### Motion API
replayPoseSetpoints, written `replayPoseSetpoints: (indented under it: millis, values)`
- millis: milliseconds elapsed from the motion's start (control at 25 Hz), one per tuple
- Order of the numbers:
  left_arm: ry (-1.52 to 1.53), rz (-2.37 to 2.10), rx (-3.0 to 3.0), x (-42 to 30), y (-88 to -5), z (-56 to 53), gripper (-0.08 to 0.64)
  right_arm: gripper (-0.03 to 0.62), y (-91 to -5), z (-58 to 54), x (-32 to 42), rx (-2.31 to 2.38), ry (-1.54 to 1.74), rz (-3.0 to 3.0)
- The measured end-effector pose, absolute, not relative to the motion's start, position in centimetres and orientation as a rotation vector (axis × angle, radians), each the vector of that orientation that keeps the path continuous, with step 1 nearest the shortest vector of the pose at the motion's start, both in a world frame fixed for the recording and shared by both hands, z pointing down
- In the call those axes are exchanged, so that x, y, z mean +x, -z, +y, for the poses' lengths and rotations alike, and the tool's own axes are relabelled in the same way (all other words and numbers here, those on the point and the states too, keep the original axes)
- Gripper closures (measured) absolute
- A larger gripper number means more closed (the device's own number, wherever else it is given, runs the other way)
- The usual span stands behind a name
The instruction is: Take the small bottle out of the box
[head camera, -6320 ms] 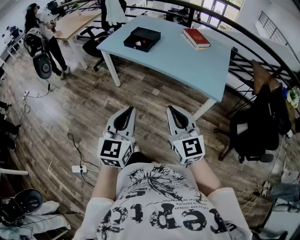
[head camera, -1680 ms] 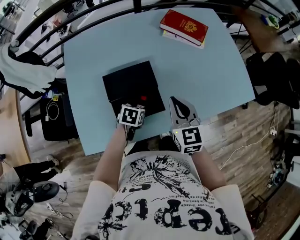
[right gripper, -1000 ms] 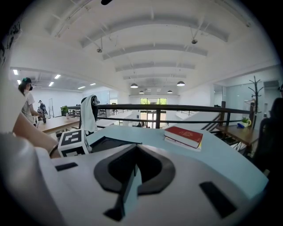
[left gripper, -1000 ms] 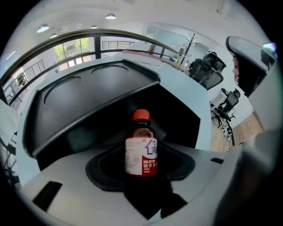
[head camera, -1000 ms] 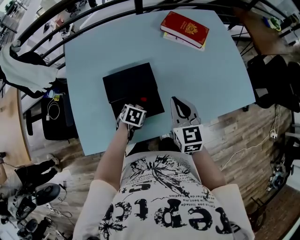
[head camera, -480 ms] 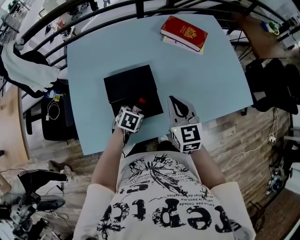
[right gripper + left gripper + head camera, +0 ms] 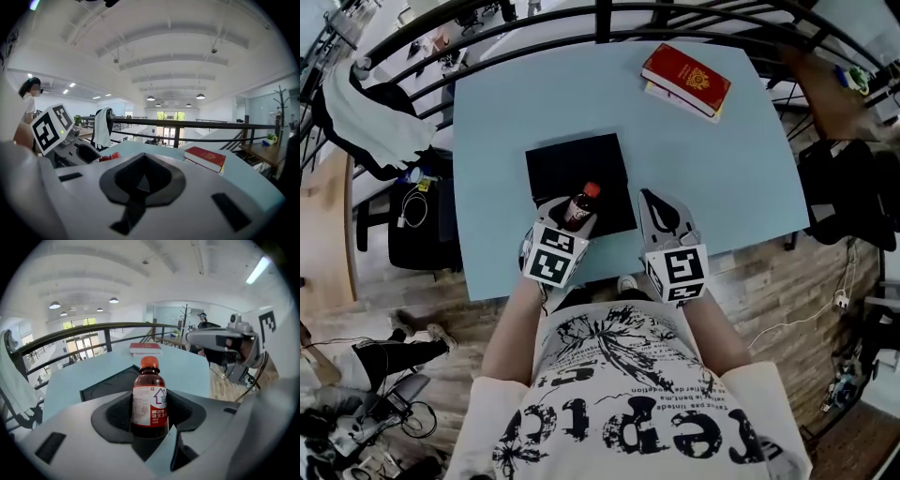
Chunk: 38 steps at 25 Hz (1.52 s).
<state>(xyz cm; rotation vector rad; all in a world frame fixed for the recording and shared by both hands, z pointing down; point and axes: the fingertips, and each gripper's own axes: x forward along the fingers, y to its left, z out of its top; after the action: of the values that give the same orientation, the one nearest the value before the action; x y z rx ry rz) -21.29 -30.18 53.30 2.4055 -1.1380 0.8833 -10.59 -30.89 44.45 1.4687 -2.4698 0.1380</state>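
The left gripper's jaws clamp the lower body of a small brown glass bottle with a red cap and white label, holding it upright. The right gripper has its jaws pressed together on nothing and hovers just beside it, over the pale blue table. The bottle appears to be raised above the near part of the flat black box. The taking-out step seems under way. The next move calls for carrying the bottle clear of the rim and setting it upright on bare tabletop.

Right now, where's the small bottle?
Head view, centre-left: small bottle held by the left gripper, over the near edge of the black box, left of the right gripper.
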Motion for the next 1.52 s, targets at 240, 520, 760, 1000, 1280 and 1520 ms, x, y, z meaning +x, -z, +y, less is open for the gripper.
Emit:
replayPoseSetpoints:
  millis: [240, 520, 760, 1000, 1280, 1520]
  values:
    - [-0.612, -1.367, 2.509, -24.0, -46.3, -30.9, 0.328, 0.583, -43.0, -31.4, -12.7, 1.417, -0.107, -2.532]
    - [-0.285, -1.599, 2.598, -28.0, -39.9, -30.2, 0.328, 0.583, -41.2, -31.7, -15.0, 1.365, -0.052, -2.610]
    - [-0.094, -1.707, 2.613, -30.0, -37.4, -29.0, 0.328, 0.584, -40.1, -32.1, -16.2, 1.330, -0.020, -2.656]
    - [-0.048, -1.744, 2.590, -30.5, -36.9, -28.8, 0.328, 0.584, -38.9, -32.3, -16.8, 1.319, 0.047, -2.674]
    - [-0.015, -1.745, 2.594, -30.2, -36.2, -28.8, 0.328, 0.586, -37.7, -31.9, -16.8, 1.306, 0.103, -2.698]
    - [-0.006, -1.736, 2.593, -29.8, -36.1, -28.8, 0.328, 0.586, -36.9, -31.8, -16.5, 1.327, 0.082, -2.721]
